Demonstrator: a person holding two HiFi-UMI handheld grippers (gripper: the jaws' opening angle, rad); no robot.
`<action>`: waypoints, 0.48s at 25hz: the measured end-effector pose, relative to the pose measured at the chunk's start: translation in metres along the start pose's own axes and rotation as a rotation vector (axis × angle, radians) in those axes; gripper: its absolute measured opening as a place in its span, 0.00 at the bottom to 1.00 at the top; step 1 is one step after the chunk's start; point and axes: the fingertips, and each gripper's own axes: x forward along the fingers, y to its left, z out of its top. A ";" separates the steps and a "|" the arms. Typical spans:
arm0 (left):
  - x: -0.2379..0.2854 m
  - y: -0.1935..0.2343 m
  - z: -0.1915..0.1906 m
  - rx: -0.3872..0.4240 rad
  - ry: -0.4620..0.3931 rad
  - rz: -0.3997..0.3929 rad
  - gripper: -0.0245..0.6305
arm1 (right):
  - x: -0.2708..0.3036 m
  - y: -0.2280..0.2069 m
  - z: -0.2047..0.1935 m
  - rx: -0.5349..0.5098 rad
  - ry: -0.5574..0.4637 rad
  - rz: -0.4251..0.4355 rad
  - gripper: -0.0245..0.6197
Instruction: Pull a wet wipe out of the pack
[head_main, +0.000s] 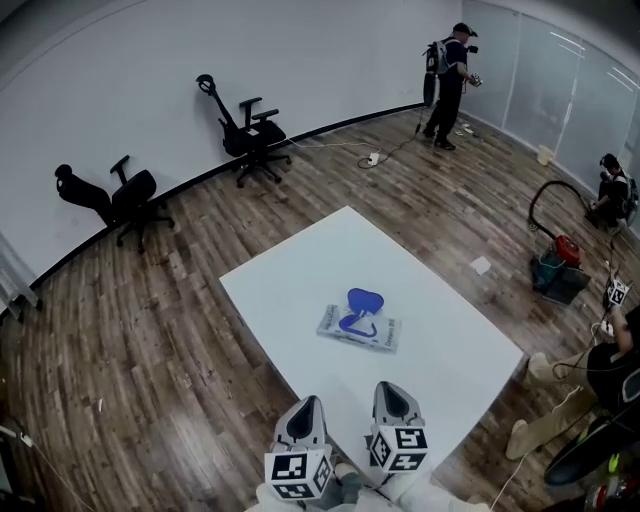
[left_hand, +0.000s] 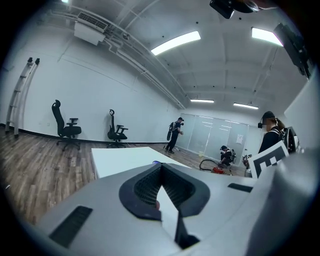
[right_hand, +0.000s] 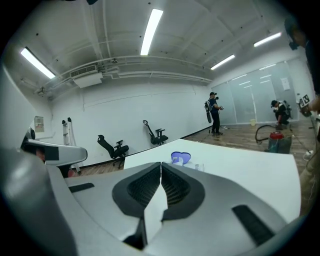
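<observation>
Left gripper (head_main: 304, 405): I read its jaws pressed together with nothing between them, held at the near corner of the white table (head_main: 290, 285).
Right gripper (head_main: 393, 392): jaws likewise closed and empty, just beside the left.
Wet wipe pack (head_main: 360, 327): lying flat near the table's middle, apart from both my grippers, its blue lid (head_main: 365, 299) flipped open.
Surroundings: black office chairs (head_main: 250, 130) by the wall; a person (head_main: 450, 85) standing at the far corner.

Head view: looks steeply down from high over the near edge of the desk (head_main: 290, 290). Both gripper views: set low at that same edge, facing level across the desk. Shared by all three: desk top, office chairs (head_main: 250, 132) beyond the desk, white wall (head_main: 120, 70).
</observation>
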 end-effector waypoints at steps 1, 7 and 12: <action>0.002 0.002 0.000 0.000 0.002 0.004 0.04 | 0.006 -0.001 0.000 0.001 0.005 0.006 0.05; 0.016 0.012 -0.006 -0.006 0.014 0.017 0.04 | 0.048 -0.005 -0.007 0.001 0.033 0.050 0.05; 0.028 0.014 -0.006 -0.010 0.010 0.017 0.04 | 0.079 -0.014 -0.008 -0.014 0.050 0.044 0.06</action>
